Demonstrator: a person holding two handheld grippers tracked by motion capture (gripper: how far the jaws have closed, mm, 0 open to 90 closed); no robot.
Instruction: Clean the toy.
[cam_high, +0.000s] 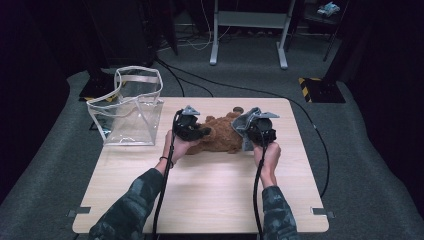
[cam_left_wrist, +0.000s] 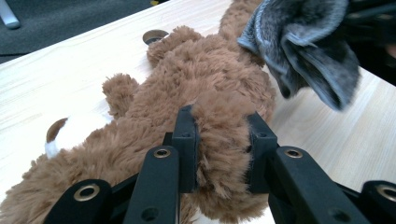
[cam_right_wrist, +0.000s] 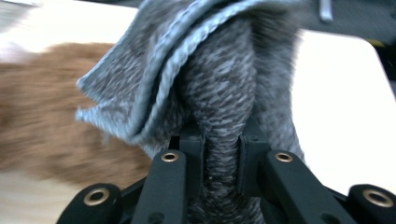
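A brown plush teddy bear (cam_high: 222, 136) lies on its side on the light wooden table (cam_high: 210, 200). My left gripper (cam_left_wrist: 223, 140) is shut on one furry limb of the bear (cam_left_wrist: 196, 79), the pads pressing into the fur. My right gripper (cam_right_wrist: 223, 154) is shut on a bunched fold of grey knit cloth (cam_right_wrist: 219, 79), which hangs over the bear's right end (cam_right_wrist: 42, 116). In the high view the left gripper (cam_high: 200, 132) is at the bear's left side and the right gripper (cam_high: 252, 137) at its right, the grey cloth (cam_high: 245, 122) draped over it.
A clear plastic tote bag (cam_high: 131, 107) with pale trim stands open at the table's back left corner. Black cables trail from both grippers over the table's front. A white metal stand (cam_high: 248, 22) and dark equipment are on the carpet beyond the table.
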